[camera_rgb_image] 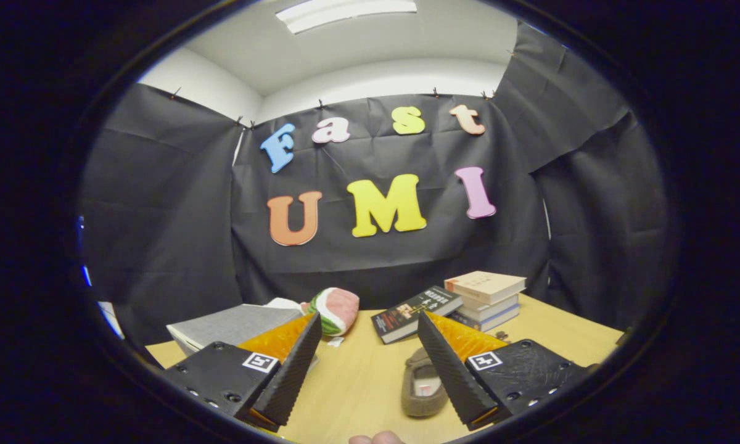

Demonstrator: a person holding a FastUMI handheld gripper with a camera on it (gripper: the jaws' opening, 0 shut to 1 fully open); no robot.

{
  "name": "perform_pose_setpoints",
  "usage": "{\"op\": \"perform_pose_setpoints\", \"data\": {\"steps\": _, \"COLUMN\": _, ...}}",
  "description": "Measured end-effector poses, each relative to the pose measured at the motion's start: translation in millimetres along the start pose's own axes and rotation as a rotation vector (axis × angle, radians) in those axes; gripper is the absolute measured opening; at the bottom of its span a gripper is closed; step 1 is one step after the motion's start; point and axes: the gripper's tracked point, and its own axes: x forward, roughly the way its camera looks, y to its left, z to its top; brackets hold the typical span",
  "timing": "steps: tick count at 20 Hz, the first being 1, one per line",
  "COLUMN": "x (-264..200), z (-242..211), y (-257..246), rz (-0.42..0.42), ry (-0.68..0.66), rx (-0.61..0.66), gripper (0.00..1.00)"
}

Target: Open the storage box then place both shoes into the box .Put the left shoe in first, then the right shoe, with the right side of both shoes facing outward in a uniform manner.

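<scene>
hand-held gripper (370, 370) fingers spread wide, gripping nothing, above counter (357, 382). 1 shoe (422, 390) just ahead, half hidden behind right finger. grey storage box (234, 327) partly behind left finger. 4 books (462, 302) beyond.

The claw (367, 364) is held over the tabletop (357, 382) with its fingers spread apart and nothing between them but bare surface; a shoe (423, 385) lies on the tabletop just inside the right finger, partly hidden by it; the storage box (234, 325) is set behind the left finger, on the left of the tabletop; a soft toy (336, 310) is seen just right of the box; an open-lying book (414, 312) is placed beyond the shoe; a stack of books (486, 299) stands to its right, near the booth wall.
</scene>
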Motion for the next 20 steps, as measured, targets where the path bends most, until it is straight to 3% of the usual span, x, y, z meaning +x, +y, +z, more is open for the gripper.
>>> {"op": "perform_pose_setpoints", "data": {"steps": 8, "x": 52.9, "z": -38.1, "y": 94.4, "rz": 0.274, "ry": 0.069, "rx": 0.261, "gripper": 0.95}}
{"op": "perform_pose_setpoints", "data": {"steps": 12, "x": 76.1, "z": -75.9, "y": 114.9, "rz": 0.339, "ry": 0.175, "rx": 0.433, "gripper": 0.95}}
{"op": "perform_pose_setpoints", "data": {"steps": 16, "x": 98.4, "z": -120.7, "y": 117.6, "rz": 0.336, "ry": 0.301, "rx": 0.608, "gripper": 0.95}}
{"op": "perform_pose_setpoints", "data": {"steps": 20, "x": 103.1, "z": -133.0, "y": 126.5, "rz": 0.378, "ry": 0.356, "rx": 0.736, "gripper": 0.95}}
